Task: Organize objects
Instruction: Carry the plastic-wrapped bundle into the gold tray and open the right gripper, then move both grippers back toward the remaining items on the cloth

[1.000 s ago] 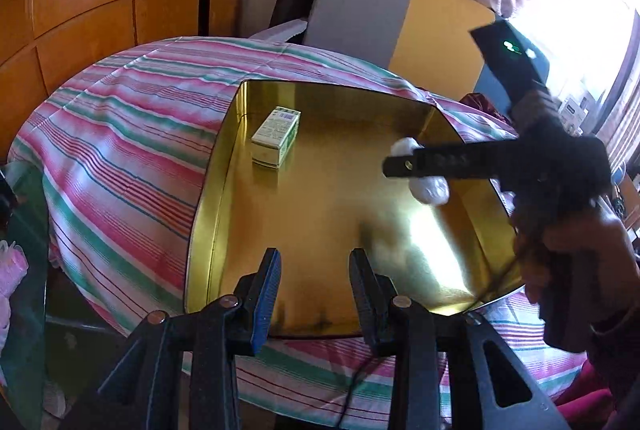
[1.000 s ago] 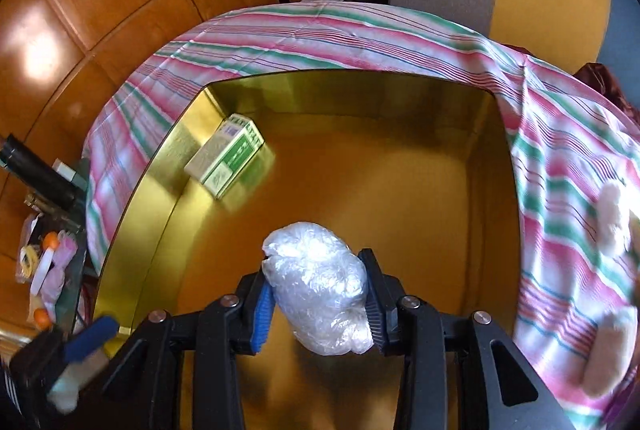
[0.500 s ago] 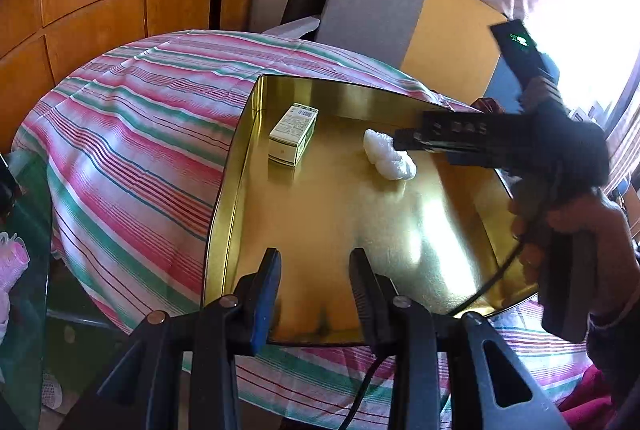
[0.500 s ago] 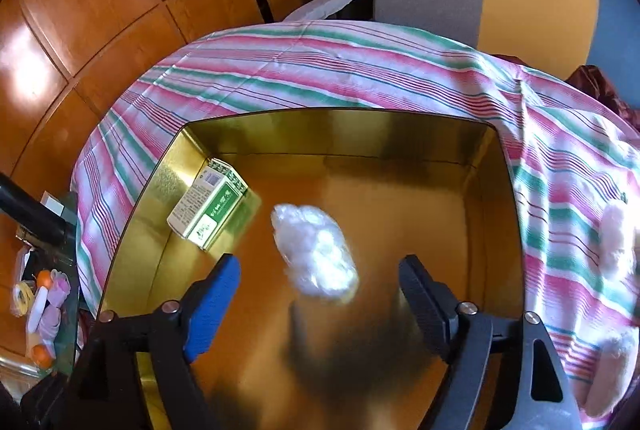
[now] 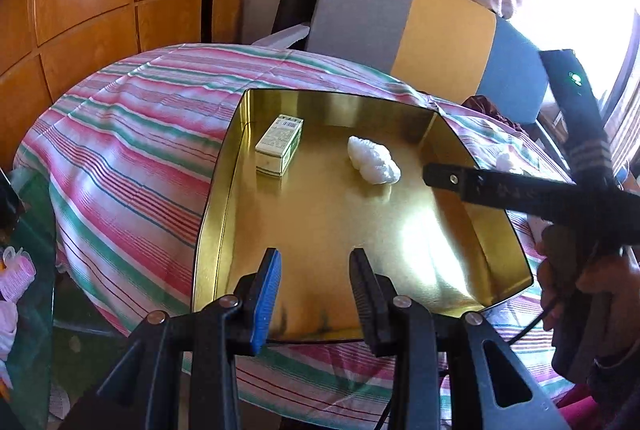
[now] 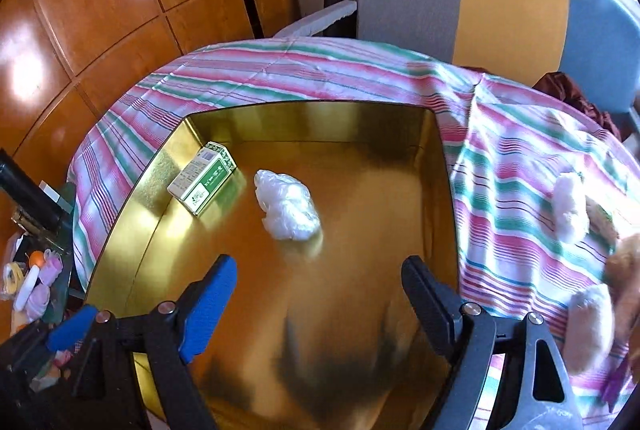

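The right gripper (image 6: 316, 306) is hanging over the near part of the gold tray (image 6: 120, 230) with its jaws spread wide and nothing between them, while the crumpled plastic bag (image 6: 289, 205) is lying on the tray floor just ahead of its fingertips and the green-and-white box (image 6: 202, 183) is sitting ahead and to its left by the tray wall. The left gripper (image 5: 314, 294) is hovering at the tray's near rim, its jaws drawn close together and holding nothing. Judging by this, the bag's placement is finishing, and the next move is calling for the right gripper to swing toward the white fluffy items (image 6: 570, 208) lying on the striped cloth (image 6: 516, 166) off to its right.
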Available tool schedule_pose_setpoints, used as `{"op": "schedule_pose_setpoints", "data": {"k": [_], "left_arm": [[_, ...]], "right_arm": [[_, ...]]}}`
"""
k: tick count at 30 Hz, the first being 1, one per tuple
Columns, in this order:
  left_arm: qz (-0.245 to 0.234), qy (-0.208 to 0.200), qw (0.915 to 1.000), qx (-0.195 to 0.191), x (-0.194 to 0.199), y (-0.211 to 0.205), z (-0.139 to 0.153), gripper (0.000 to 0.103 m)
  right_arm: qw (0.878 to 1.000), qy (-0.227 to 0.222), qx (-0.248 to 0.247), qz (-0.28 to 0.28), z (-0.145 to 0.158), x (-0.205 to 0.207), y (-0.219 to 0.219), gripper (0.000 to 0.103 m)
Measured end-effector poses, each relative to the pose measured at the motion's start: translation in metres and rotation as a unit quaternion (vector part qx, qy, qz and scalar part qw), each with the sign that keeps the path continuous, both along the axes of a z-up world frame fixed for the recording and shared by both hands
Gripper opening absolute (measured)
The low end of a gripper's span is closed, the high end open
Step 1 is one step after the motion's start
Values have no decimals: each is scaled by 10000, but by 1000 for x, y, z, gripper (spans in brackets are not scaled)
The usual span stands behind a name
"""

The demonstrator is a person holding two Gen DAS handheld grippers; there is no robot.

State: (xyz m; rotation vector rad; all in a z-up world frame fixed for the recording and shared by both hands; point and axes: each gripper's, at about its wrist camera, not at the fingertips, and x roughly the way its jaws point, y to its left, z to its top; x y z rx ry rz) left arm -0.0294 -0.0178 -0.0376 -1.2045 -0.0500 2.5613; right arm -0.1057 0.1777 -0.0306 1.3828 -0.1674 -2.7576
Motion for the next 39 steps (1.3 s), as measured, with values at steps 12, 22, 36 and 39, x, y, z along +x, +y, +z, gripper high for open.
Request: {"op": "schedule_pose_setpoints", "data": {"k": [12,22,36,39], "left_arm": [[-285,119,9995,-113,8,19,11,35],[-754,286,9961,-370,13,56,22,35],[-2518,489,9660,-337,29,172,35,36],[-3214,441,9454,-305,39,214,33,36]], "right_arm": [[9979,398,190,-481,17,73,33,96],[9924,544,418,-1025,28,123,72,99],[9620,249,936,-2554,46,222,186,99],[9476,46,1103,-2999,49,250,215,99]]}}
